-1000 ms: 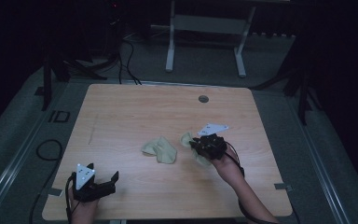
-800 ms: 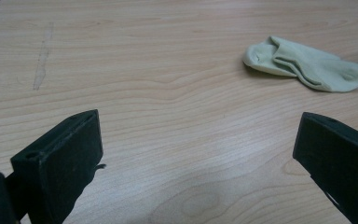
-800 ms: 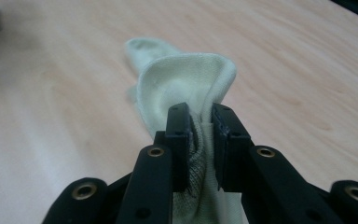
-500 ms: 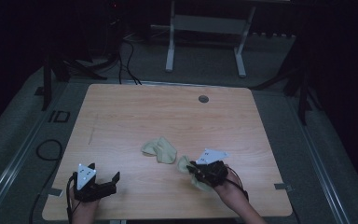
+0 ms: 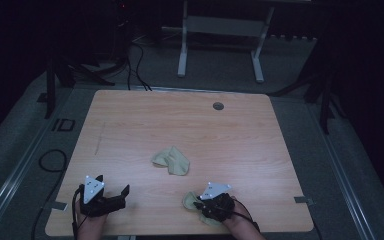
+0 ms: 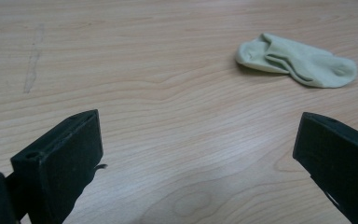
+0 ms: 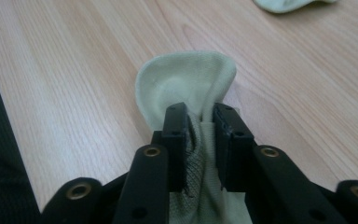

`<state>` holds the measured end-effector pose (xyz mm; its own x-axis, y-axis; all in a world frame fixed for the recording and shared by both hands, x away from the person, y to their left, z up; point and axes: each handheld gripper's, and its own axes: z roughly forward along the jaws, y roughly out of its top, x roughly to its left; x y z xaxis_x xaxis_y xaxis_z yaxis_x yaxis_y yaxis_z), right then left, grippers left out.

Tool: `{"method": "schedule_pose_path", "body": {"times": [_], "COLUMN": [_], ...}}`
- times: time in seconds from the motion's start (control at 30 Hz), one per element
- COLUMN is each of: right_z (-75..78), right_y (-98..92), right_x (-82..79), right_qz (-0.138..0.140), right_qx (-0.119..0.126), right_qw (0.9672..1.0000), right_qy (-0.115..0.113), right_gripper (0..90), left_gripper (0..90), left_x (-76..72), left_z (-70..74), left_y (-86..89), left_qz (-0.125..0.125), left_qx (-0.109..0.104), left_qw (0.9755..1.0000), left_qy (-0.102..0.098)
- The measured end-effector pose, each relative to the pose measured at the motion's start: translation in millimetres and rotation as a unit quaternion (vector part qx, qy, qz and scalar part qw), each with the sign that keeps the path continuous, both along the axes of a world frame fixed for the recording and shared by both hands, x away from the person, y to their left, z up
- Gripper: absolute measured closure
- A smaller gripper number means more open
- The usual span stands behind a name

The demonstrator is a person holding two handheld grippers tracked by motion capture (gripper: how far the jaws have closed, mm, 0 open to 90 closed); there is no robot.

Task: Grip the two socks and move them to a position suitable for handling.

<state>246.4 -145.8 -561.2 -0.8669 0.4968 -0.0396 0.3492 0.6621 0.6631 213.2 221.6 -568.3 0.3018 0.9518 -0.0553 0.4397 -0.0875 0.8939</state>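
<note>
Right gripper (image 7: 200, 116) pinches sock (image 7: 186, 84) – jaws easing open.

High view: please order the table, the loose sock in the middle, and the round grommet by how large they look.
1. table
2. loose sock
3. round grommet

The grommet lies farther from the camera, but the gap in size is plain.

A light wooden table (image 5: 130, 125) with rounded corners stands on grey carpet (image 5: 25, 150), a round cable grommet (image 5: 218, 106) near its far edge and a faint scuff mark (image 5: 99, 142) toward one side. Beyond it, a white metal desk frame (image 5: 220, 30) rises into near darkness. Black cables (image 5: 135, 62) trail across the floor, perhaps from equipment stands (image 5: 55, 75) at the dim edges
</note>
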Motion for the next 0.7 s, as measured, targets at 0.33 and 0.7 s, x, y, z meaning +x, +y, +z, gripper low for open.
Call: {"method": "schedule_pose_path", "body": {"times": [0.33, 0.7], "right_z": [-6.4, 13.1], "right_y": [6.7, 5.1], "right_x": [-9.9, -7.6], "right_qz": [0.017, 0.021], "right_qx": [0.01, 0.022], "right_qw": [0.9997, 0.9995], "right_qy": [-0.016, -0.005], "right_gripper": [41.0, 30.3], "left_gripper": [1.4, 15.4], "left_x": [-2.3, -13.0], "left_z": [5.4, 18.3], "left_y": [-16.3, -60.2], "left_qz": [-0.043, -0.167], "left_qx": [0.02, 0.011], "left_qw": [0.9988, 0.9859], "left_qy": [0.011, -0.003]}}
